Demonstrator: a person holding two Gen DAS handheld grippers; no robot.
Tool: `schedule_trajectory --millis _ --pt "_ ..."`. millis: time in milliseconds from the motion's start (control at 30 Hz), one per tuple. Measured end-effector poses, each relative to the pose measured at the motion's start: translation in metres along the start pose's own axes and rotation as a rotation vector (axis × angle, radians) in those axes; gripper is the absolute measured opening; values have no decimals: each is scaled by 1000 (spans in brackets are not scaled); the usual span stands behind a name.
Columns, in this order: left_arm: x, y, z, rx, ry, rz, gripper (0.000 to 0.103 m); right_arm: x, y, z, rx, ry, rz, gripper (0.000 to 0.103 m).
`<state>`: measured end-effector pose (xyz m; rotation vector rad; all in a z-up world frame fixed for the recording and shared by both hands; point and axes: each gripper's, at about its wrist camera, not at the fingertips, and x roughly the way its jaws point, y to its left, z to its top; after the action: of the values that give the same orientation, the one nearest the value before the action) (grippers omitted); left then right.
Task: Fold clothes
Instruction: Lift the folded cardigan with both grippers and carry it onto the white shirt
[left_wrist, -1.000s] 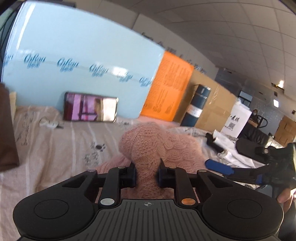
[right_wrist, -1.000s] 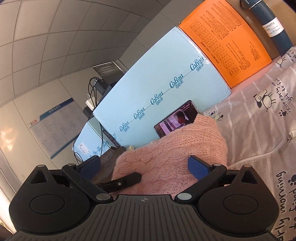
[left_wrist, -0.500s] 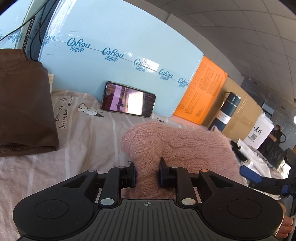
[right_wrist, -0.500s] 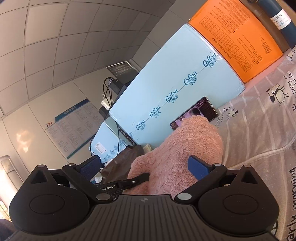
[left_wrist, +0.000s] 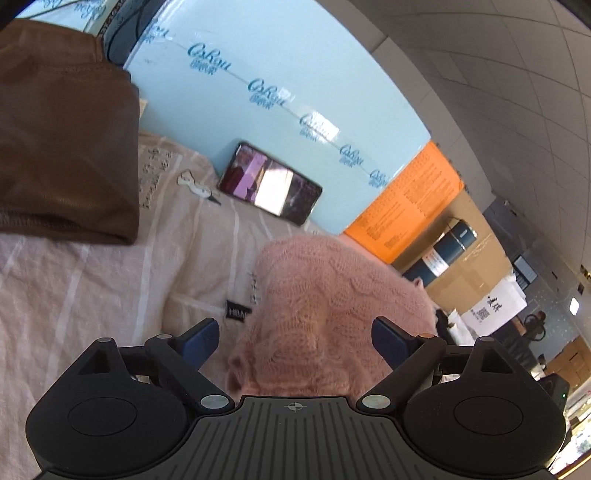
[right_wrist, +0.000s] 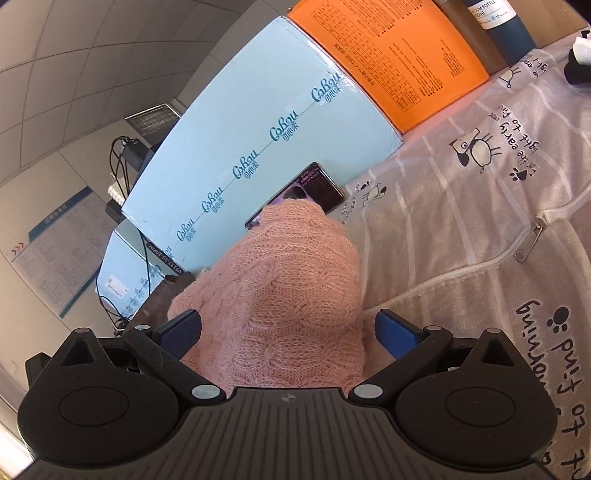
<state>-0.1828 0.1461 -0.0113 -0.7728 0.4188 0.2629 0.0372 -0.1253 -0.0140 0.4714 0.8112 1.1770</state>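
Note:
A pink cable-knit sweater (left_wrist: 332, 306) lies bunched on the striped printed sheet (left_wrist: 110, 280). My left gripper (left_wrist: 295, 341) is open, its blue pads standing on either side of the sweater's near end. In the right wrist view the same sweater (right_wrist: 280, 295) fills the middle. My right gripper (right_wrist: 288, 332) is open too, with the knit lying between its spread fingers. Neither gripper holds the cloth.
A brown garment (left_wrist: 62, 140) lies at the left. A phone (left_wrist: 269, 182) leans on a light blue box (left_wrist: 277, 85). An orange box (right_wrist: 388, 55) and a dark blue bottle (right_wrist: 498, 26) stand behind. A zipper (right_wrist: 480, 258) runs across the sheet.
My left gripper was shut on the sweater and has now opened, letting it go. The sweater has settled lower on the sheet. My right gripper stays open and has tilted downward.

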Motion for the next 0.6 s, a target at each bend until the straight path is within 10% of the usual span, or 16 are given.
schedule_trajectory --millis 433,600 --pt "26 -13 -21 -66 -54 4 101 20 10 -9 -71 103 -17 101" --pt "29 -35 -30 106 -44 5 90 18 12 -12 -68 106 5 75"
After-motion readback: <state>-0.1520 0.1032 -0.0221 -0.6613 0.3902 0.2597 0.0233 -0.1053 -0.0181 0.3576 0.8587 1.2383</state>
